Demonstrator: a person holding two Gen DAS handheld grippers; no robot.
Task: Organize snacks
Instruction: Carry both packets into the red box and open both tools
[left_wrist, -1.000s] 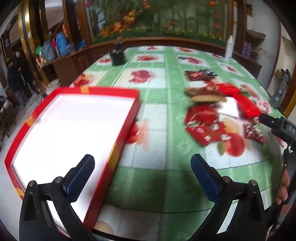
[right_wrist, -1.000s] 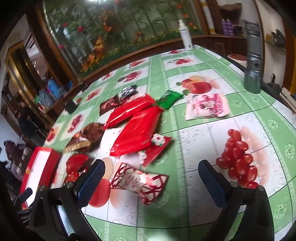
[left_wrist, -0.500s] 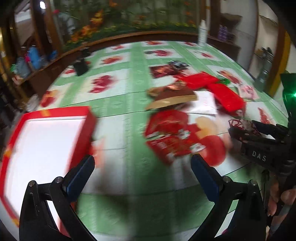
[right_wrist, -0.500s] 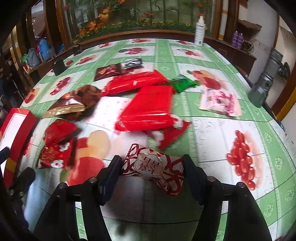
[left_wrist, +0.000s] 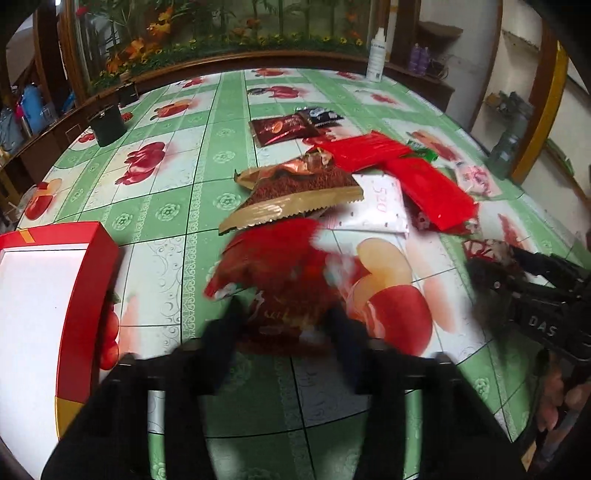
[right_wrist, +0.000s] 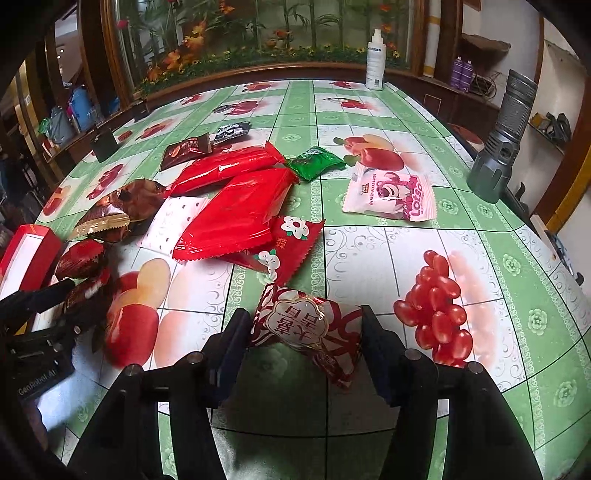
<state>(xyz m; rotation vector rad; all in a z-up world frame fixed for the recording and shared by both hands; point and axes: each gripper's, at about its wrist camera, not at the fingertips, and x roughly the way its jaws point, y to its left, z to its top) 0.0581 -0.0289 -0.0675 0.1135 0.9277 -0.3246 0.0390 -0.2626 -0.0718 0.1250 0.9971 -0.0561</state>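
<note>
My right gripper (right_wrist: 304, 328) is shut on a red-and-white patterned snack packet (right_wrist: 308, 326), held just above the table. My left gripper (left_wrist: 284, 321) has closed onto a dark red snack packet (left_wrist: 284, 295) beside another red packet (left_wrist: 273, 251); this view is blurred by motion. A red box with a white inside (left_wrist: 44, 306) lies at the left; it also shows in the right wrist view (right_wrist: 26, 254). Several snacks lie in a pile: two long red packets (right_wrist: 232, 214), a brown-and-gold bag (left_wrist: 291, 192), a white packet (left_wrist: 380, 206), a green one (right_wrist: 317, 160), a pink Lotso one (right_wrist: 391, 195).
The table has a green-and-white fruit-print cloth (right_wrist: 517, 266). A white spray bottle (right_wrist: 375, 61) stands at the far edge, a black pot (left_wrist: 107, 123) at far left. A grey flashlight-like object (right_wrist: 502, 140) stands off the right edge. Wooden ledge and plants lie behind.
Both grippers have closed from wide open. The right closed on the red-and-white packet. The left swung right from the red box to the pile and closed on the dark red packet.
</note>
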